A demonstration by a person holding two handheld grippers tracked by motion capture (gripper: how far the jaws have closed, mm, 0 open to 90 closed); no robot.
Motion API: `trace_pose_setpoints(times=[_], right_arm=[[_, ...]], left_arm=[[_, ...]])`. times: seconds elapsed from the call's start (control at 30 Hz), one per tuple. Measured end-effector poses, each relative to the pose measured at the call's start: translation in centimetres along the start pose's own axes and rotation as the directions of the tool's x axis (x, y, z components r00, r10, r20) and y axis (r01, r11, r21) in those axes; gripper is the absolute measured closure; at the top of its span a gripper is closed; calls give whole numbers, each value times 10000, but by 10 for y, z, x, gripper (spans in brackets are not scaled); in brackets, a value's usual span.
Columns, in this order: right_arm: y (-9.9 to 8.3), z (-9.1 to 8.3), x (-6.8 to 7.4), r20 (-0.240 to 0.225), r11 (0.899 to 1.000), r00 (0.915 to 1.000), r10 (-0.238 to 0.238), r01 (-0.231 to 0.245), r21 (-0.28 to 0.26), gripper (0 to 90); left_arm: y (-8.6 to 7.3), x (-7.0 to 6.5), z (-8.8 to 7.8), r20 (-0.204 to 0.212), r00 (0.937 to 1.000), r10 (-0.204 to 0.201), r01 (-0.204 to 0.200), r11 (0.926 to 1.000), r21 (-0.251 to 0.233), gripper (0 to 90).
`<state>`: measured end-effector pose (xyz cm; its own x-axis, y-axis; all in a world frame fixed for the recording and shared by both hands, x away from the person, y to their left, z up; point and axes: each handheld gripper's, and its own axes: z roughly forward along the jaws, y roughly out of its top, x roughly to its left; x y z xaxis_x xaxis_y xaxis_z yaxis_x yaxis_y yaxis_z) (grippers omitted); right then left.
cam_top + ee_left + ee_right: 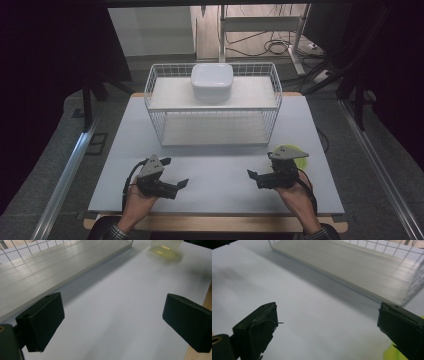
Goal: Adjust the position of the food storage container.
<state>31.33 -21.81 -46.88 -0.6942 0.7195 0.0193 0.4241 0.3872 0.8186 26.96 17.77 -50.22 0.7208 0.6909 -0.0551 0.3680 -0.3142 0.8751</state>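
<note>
Fingers of both grippers, left (183,183) and right (251,174), gape wide, holding nothing; round yellow-green translucent plastic dish (299,156) lies on white counter (215,175) just beside right gripper, at its 1 o'clock.

A: In the high view the right gripper (252,176) covers part of the yellow-green dish (299,156); only a sliver shows.

B: In the left gripper view that dish (165,248) is blurred and cut off by the top edge.

A: The wire rack (412,267) runs off the right gripper view's top and right edges.
</note>
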Motion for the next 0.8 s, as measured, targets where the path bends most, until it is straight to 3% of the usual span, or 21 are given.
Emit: trace_pose_setpoints(times=[0.17,0.23,0.3,0.33,0.63,0.8], right_arm=[[-1,-2,-10,501,9989,9978,429,-438,157,14],[-2,-3,-14,679,9972,9956,648,-672,341,49],[-2,-6,-20,804,9949,9923,943,-969,291,127],[-2,-10,-24,918,9929,9891,1152,-1175,197,208],[-5,-41,-52,1866,9870,9692,1607,-1577,-308,685],[-13,-55,-73,2620,9784,9428,2062,-2031,-390,892]], left_arm=[[-2,4,0,-37,9999,-141,141,9999,4,38],[-2,4,0,-74,9999,-119,120,9999,24,38],[-2,4,0,-102,9999,-104,104,9999,25,38],[-3,4,0,-113,9999,-105,105,9999,13,39],[-4,10,-2,-251,9989,-399,394,9990,-195,40],[-5,12,-2,-268,9987,-443,440,9990,-122,41]])
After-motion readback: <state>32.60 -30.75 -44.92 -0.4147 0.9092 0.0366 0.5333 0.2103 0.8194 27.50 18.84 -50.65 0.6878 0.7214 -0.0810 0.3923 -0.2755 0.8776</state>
